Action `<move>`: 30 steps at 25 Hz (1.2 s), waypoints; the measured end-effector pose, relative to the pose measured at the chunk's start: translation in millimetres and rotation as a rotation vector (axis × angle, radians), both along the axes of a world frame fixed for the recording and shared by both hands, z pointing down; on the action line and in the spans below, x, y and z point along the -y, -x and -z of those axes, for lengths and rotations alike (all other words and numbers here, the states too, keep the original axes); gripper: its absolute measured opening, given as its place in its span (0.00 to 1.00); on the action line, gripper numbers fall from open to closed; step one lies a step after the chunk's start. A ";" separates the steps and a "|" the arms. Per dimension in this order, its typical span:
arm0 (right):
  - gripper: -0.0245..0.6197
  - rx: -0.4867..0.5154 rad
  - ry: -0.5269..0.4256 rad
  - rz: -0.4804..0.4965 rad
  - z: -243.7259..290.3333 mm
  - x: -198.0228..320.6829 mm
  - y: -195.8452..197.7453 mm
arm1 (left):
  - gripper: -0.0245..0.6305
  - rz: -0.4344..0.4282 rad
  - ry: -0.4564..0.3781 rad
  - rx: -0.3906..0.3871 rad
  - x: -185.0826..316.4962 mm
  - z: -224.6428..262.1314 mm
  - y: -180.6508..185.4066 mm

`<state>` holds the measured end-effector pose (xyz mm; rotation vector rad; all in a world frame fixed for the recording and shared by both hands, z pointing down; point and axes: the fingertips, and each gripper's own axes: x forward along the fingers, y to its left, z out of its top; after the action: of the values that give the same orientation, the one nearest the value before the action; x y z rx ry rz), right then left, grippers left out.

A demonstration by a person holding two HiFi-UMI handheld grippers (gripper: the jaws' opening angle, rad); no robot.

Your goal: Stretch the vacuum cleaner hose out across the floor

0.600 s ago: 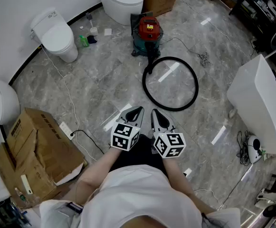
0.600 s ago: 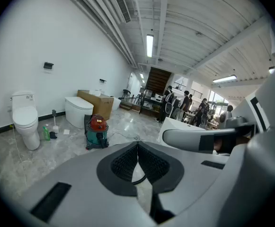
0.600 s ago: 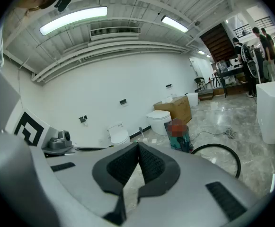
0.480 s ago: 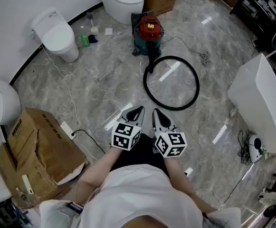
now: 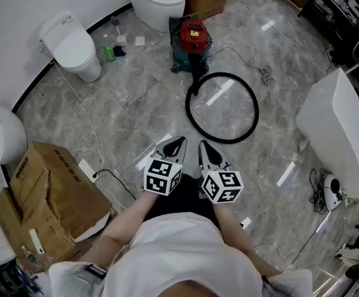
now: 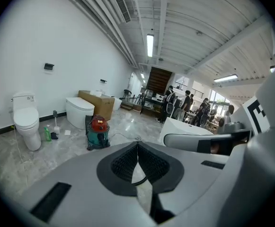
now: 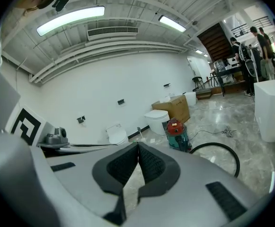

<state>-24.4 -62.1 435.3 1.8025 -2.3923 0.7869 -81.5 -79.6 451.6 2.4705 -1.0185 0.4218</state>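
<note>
At the left, by the wall, a toilet stands and a box lies nearer to us. Both are well apart from the work, so we think they do not matter for it. We hold the left gripper in front of the body, tilted a little down toward the floor. Its jaws are closed tip to tip and nothing is between them. Just beside it is the right gripper, in the same pose, also closed and empty. We judge that both are kept together and low because the reach has not begun. The hose lies on the floor ahead of them, coiled into one round loop. The near part of the loop is ahead of the right gripper and apart from it. The far part goes to the vacuum, which stands beyond the loop, near a second toilet. Where the free end lies we cannot tell, as the loop looks closed near the vacuum. So the stretching is not yet started, in our judgement. The next move probably needs one gripper to open and go down to the hose. At the right a large white tub stands, so the open floor for the hose seems to be toward us.
</note>
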 end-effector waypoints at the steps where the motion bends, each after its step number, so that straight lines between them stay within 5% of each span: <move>1: 0.06 0.008 -0.006 0.005 0.9 0.9 0.5 | 0.05 0.001 -0.001 0.000 1.1 0.5 -0.6; 30: 0.06 0.054 -0.021 0.029 -14.7 2.0 -55.9 | 0.05 0.041 0.011 -0.005 -9.8 -20.1 -50.6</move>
<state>31.4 -64.2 449.9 1.7715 -2.4631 0.8214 -30.8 -69.8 471.8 2.4354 -1.0596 0.4075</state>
